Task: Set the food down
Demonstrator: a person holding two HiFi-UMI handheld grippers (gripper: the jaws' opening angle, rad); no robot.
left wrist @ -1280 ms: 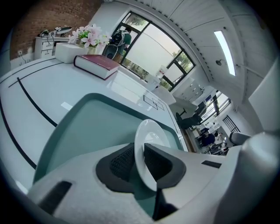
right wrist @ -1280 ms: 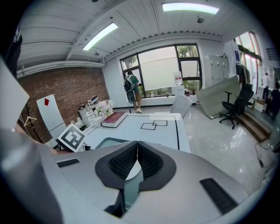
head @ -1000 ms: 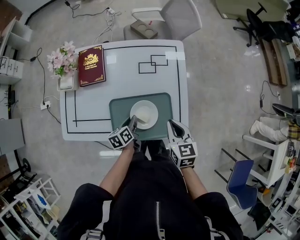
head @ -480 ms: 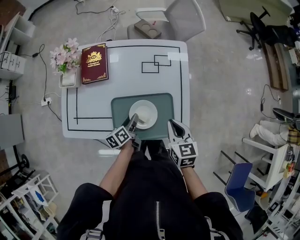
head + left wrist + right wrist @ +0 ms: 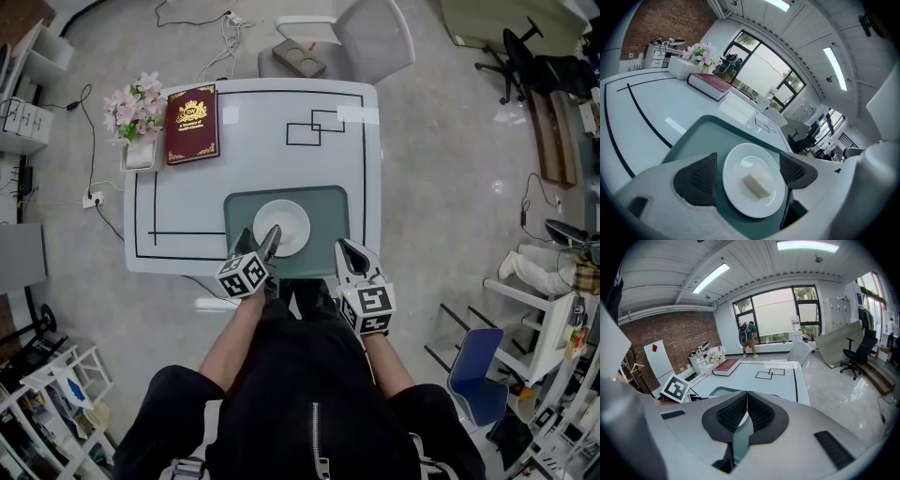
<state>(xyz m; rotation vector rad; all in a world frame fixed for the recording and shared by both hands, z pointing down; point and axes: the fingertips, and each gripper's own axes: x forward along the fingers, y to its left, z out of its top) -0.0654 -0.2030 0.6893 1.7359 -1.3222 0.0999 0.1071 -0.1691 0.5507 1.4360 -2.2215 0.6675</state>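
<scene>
A white table (image 5: 253, 141) carries a green mat (image 5: 330, 202) at its near edge. Well beyond the mat, toward the far left corner, lies a dark red book (image 5: 192, 125), with flowers (image 5: 134, 108) just left of it. A white plate (image 5: 281, 225) sits in the mat's middle. The left gripper (image 5: 747, 172), at the mat's near edge, has just been opening its jaws. They now stand spread either side of the plate's near rim, and the pads appear clear of it. The right gripper (image 5: 746, 416), off the mat's near right corner, has its jaws pressed together on nothing. The food (image 5: 757, 184), a pale block, rests at the plate's centre, so it looks set down.

A skewed pull-back could hook a jaw on the rim, dragging the plate or sliding the block. The book's gilt crest and lettering are too small to read.
</scene>
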